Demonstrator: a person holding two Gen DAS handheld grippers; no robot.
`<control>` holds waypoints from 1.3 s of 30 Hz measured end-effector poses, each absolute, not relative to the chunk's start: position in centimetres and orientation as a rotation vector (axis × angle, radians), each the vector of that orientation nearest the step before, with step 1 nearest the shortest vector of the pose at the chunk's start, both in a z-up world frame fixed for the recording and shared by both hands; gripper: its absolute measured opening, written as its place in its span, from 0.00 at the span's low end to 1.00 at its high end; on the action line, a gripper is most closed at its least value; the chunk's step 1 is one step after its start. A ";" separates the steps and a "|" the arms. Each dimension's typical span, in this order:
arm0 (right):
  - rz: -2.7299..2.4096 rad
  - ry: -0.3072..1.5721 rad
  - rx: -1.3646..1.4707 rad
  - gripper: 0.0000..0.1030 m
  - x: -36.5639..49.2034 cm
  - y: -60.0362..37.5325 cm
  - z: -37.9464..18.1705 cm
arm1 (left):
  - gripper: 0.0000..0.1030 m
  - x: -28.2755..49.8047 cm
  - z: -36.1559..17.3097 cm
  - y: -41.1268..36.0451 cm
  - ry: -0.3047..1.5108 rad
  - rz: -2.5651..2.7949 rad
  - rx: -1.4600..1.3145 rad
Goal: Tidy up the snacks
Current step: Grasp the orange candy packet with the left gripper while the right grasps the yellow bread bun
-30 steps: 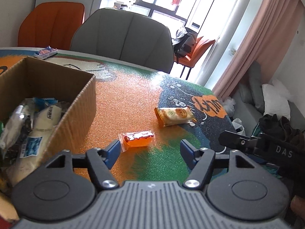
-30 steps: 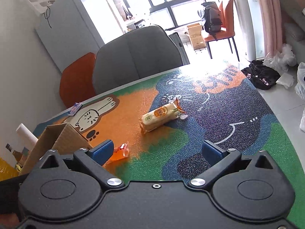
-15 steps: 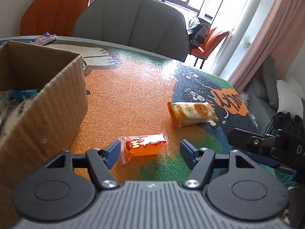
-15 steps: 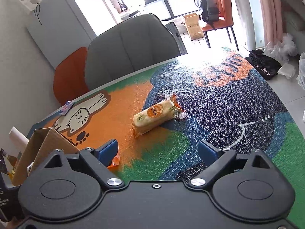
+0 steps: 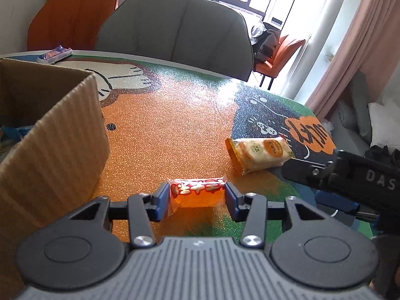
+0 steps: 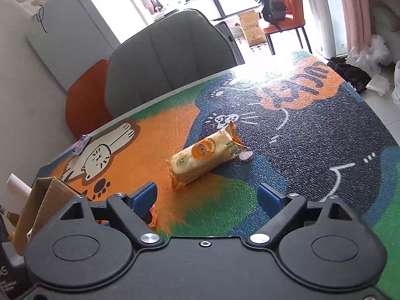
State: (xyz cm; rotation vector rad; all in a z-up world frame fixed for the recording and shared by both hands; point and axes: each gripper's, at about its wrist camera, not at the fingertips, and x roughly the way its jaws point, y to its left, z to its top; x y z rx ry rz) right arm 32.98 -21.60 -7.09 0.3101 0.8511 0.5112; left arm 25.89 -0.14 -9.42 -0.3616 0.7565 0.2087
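A small orange snack packet (image 5: 197, 192) lies on the colourful table mat (image 5: 175, 125), and a sliver of it shows in the right wrist view (image 6: 153, 218). My left gripper (image 5: 196, 198) straddles the packet; its jaws are closing and the blue pads touch both ends. A cream and orange cracker packet (image 6: 207, 155) lies further out, also visible from the left (image 5: 260, 155). My right gripper (image 6: 207, 197) hovers just short of it, jaws wide but closing slightly, nothing between them. The cardboard box (image 5: 50, 137) holding snacks stands at the left.
A small blue and white packet (image 5: 53, 55) lies near the table's far edge. A grey chair (image 5: 175, 30) and an orange chair (image 5: 72, 17) stand behind the table. My right gripper's black finger (image 5: 325, 172) reaches in beside the cracker packet. A white roll (image 6: 17, 187) stands behind the box.
My left gripper moved forward and down over the orange packet, and its jaws narrowed onto it. My right gripper advanced toward the cracker packet, which now looks larger.
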 end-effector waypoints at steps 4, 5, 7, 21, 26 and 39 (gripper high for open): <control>0.497 0.851 0.315 0.86 34.0 -20.9 -7.2 | 0.45 25.9 -8.8 0.3 0.740 0.212 -0.352; 0.492 0.852 0.320 0.86 34.2 -20.8 -7.2 | 0.45 26.0 -8.6 0.4 0.737 0.212 -0.353; 0.482 0.856 0.331 0.86 34.9 -20.5 -7.4 | 0.45 26.2 -8.4 0.6 0.734 0.211 -0.357; 0.328 0.880 0.291 0.89 38.7 -17.6 -8.3 | 0.45 27.9 -8.2 1.8 0.716 0.223 -0.391; 0.291 0.886 0.201 0.91 39.1 -16.1 -8.3 | 0.45 27.9 -8.2 1.8 0.713 0.220 -0.395; 0.232 0.878 0.063 0.70 37.0 -17.5 -8.3 | 0.45 26.8 -8.7 1.4 0.727 0.197 -0.414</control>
